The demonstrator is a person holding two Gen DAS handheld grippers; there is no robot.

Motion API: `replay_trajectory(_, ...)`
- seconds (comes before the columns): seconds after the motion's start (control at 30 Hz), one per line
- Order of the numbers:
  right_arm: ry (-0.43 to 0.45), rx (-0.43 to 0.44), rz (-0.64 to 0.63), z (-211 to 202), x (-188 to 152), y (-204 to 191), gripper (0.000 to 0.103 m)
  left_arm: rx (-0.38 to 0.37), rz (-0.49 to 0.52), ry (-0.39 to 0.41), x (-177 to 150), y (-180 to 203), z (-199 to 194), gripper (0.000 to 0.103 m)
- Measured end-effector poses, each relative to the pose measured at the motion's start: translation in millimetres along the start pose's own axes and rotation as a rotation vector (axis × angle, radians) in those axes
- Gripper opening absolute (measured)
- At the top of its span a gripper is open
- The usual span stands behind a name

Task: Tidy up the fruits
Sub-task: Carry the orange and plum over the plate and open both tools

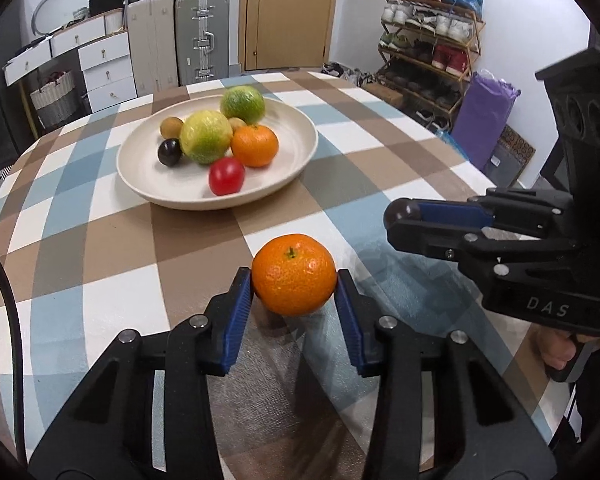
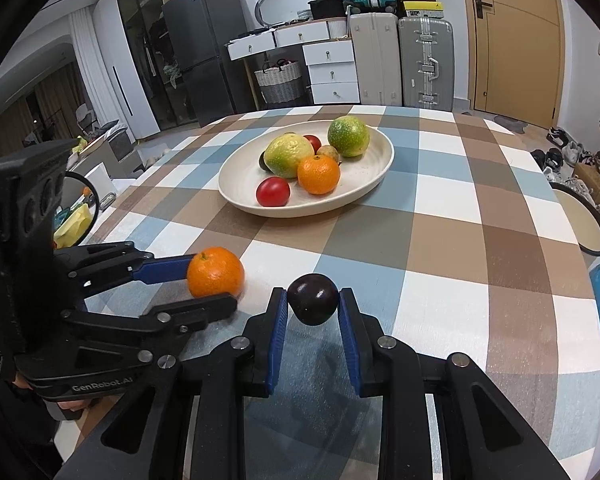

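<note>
Gripping an orange (image 1: 294, 274) between its blue pads, the left gripper (image 1: 295, 280) is holding the fruit just above the checked tablecloth (image 1: 100, 248). The right gripper (image 2: 314, 300) is pinching a dark plum (image 2: 313, 299) the same way, close beside the left one. Farther back, a cream plate (image 1: 296, 160) is sitting on the table, holding a second orange (image 1: 255, 145), a red tomato (image 1: 226, 176), two green-yellow citrus fruits and several smaller pieces.

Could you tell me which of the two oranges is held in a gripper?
The orange between the left gripper pads; the other orange lies in the plate.
</note>
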State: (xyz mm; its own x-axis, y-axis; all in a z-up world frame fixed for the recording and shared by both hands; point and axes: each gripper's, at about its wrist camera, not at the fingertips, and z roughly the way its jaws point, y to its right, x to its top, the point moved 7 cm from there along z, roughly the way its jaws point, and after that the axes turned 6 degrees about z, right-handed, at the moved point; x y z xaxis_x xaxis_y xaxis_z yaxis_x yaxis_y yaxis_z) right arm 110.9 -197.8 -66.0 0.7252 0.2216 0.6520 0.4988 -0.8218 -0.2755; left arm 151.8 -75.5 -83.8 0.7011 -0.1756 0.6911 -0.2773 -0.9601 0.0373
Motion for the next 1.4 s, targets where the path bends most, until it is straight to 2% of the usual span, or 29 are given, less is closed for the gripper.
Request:
replay_trajectory(0.3,0.032,0.008,-0.001,1.2,13.9,-6.3,0.027,0.053,-0.057,0.089,13.1,-30.9,-20.4,0.039)
replay_trajectory(0.53,0.044,0.013,-0.001,9.0,23.7,-11.5,0.027,0.081,-0.087,0.113,21.9,-53.8,-24.0,0.039)
replay_trajectory(0.87,0.085,0.023,0.019,18.4,48.7,-11.0,0.027,0.113,-0.155,0.13,38.1,-83.8,-10.1,0.039)
replay_trajectory(1.13,0.154,0.012,0.081,20.9,79.8,3.7,0.027,0.152,-0.142,0.133,56.0,-96.8,8.7,0.039)
replay_trajectory(1.4,0.156,0.009,0.093,38.6,100.2,11.1,0.027,0.167,-0.131,0.137,68.9,-104.9,25.6,0.039)
